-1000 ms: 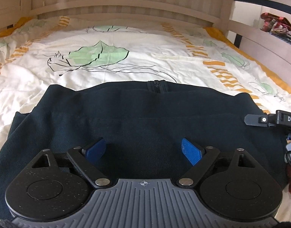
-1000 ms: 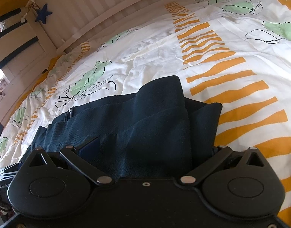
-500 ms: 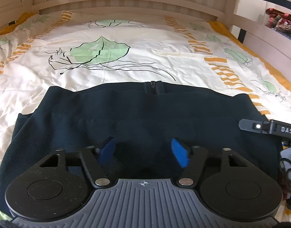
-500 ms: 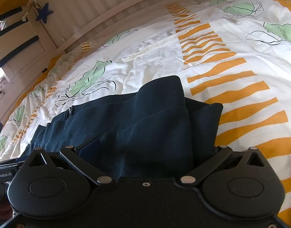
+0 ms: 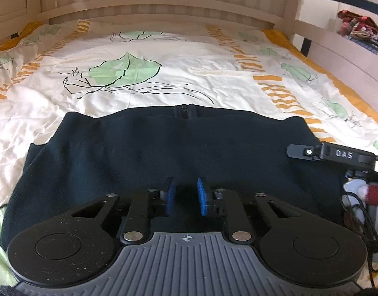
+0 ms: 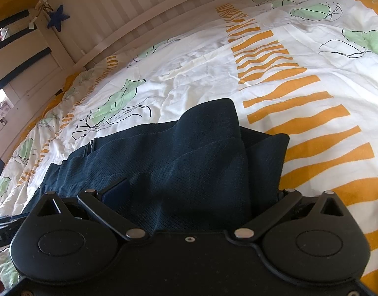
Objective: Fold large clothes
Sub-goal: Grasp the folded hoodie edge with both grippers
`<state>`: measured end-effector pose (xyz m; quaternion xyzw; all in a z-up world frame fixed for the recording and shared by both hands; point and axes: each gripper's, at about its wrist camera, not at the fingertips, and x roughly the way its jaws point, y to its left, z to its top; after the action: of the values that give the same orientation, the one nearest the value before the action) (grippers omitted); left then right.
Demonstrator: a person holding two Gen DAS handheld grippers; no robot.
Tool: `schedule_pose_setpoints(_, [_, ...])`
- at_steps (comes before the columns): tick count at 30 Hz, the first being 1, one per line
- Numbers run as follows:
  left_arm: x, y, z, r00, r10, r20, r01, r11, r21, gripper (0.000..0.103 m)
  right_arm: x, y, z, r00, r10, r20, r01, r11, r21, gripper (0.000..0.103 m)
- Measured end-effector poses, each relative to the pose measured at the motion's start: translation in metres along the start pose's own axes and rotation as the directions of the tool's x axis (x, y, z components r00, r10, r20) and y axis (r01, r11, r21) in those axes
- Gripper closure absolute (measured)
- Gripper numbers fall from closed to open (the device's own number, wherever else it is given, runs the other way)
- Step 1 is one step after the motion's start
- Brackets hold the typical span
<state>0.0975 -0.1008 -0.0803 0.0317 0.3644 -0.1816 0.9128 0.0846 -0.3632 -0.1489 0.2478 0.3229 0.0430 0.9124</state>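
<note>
Lying across the lower half of both views, the dark navy garment (image 5: 179, 148) is spread on the leaf-print bedspread (image 5: 164, 56).
Left claw (image 5: 185, 196) at bottom centre, blue pads narrowed with a small gap, fabric between them. Right claw (image 6: 189, 192) spread wide, a raised fold of cloth between its fingers.

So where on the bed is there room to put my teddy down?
The bedspread is bare between the dark garment's zipper edge and the wooden headboard, and also beside the garment where the orange stripes run. It is crowded near you: the left gripper and right gripper are at the garment.
</note>
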Motion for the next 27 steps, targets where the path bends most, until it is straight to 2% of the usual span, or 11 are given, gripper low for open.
schedule_pose_setpoints(6, [0.014, -0.006, -0.013, 1.0, 0.03, -0.006, -0.029, 0.997, 0.066, 0.084, 0.0, 0.0, 0.0, 1.0, 0.001, 0.0, -0.001, 1.0, 0.001, 0.001])
schedule_pose_setpoints(12, [0.017, -0.007, -0.016, 0.999, 0.034, 0.001, -0.034, 0.998, 0.059, 0.084, -0.006, -0.003, 0.0, 1.0, 0.017, -0.014, -0.016, 0.999, 0.048, 0.001])
schedule_pose_setpoints(18, [0.016, -0.004, -0.017, 1.0, 0.023, -0.001, -0.023, 0.999, 0.047, 0.084, -0.024, -0.009, -0.008, 0.997, 0.04, -0.065, -0.029, 0.985, 0.168, 0.001])
schedule_pose_setpoints(23, [0.016, -0.006, -0.018, 1.0, 0.026, 0.002, -0.026, 0.998, 0.056, 0.084, -0.042, -0.017, -0.024, 0.992, 0.098, -0.085, -0.068, 0.952, 0.297, 0.001])
schedule_pose_setpoints(27, [0.016, -0.003, -0.016, 1.0, 0.016, -0.003, -0.016, 0.999, 0.047, 0.084, -0.047, -0.019, -0.027, 0.989, 0.116, -0.093, -0.078, 0.937, 0.34, 0.001])
